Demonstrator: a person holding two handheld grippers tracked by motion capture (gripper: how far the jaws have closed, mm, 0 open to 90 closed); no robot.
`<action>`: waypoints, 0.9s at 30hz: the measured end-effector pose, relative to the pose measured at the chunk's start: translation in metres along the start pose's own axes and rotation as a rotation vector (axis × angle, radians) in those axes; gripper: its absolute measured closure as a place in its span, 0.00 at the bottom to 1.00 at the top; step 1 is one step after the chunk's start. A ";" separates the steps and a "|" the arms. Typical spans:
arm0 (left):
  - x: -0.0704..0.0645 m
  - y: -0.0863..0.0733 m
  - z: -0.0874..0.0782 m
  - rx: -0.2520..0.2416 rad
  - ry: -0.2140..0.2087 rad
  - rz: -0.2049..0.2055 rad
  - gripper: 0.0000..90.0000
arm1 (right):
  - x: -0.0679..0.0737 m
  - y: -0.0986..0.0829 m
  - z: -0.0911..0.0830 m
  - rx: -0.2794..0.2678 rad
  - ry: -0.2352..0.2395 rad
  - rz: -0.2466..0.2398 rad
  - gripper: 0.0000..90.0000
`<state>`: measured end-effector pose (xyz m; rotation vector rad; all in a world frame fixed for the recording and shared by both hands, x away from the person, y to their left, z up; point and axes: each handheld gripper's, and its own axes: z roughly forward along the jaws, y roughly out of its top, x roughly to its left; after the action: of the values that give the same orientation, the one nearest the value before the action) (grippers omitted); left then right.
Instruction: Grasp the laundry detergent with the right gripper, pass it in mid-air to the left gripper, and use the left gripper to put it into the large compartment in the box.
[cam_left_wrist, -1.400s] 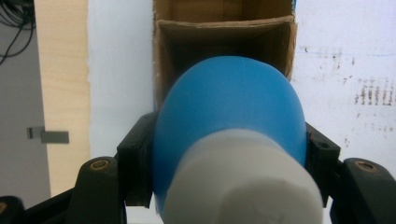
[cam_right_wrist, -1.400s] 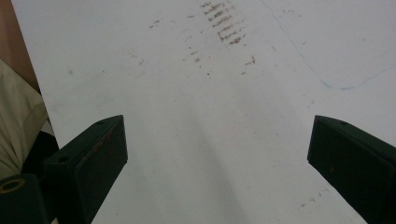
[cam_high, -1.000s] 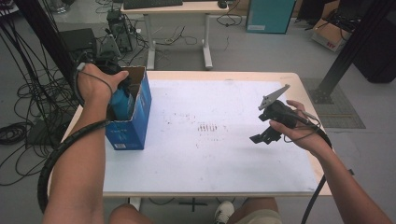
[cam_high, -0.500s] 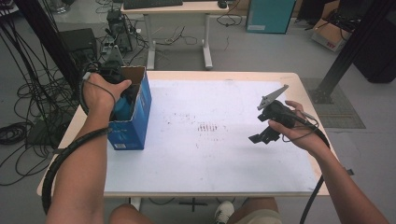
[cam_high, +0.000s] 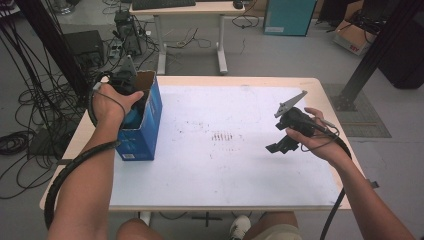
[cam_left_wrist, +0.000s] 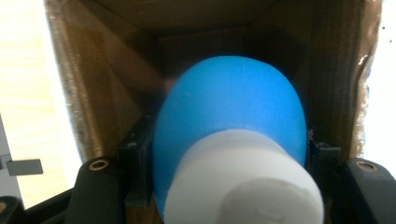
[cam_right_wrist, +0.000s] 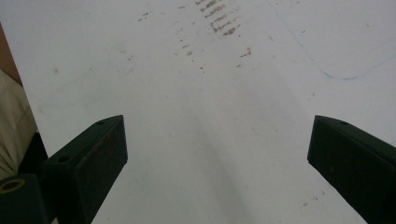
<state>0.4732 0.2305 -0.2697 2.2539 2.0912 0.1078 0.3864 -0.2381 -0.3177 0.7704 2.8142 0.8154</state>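
White sheeting (cam_high: 235, 165) covers the table, smudged brown near its middle. At its left edge stands an open blue cardboard box (cam_high: 142, 131) (its small label too blurred to read). Inside it, the left gripper (cam_left_wrist: 224, 186) clamps a blue bottle (cam_left_wrist: 229, 121) with a white cap (cam_left_wrist: 243, 182) between its jaws. The right gripper (cam_right_wrist: 217, 154) hovers above bare sheeting, jaws spread wide, holding nothing.
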 end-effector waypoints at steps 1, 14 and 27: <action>-0.001 0.000 0.000 -0.001 0.003 0.004 0.40 | 0.000 0.000 0.000 0.003 -0.001 0.000 0.05; 0.000 0.002 0.001 -0.002 0.001 0.004 0.40 | -0.003 -0.001 -0.004 0.009 -0.017 0.010 0.05; 0.001 0.003 0.002 -0.006 -0.005 0.007 0.40 | -0.003 -0.001 -0.004 0.016 -0.021 0.009 0.05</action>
<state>0.4763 0.2317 -0.2713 2.2559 2.0784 0.1086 0.3879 -0.2419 -0.3151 0.7903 2.8041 0.7819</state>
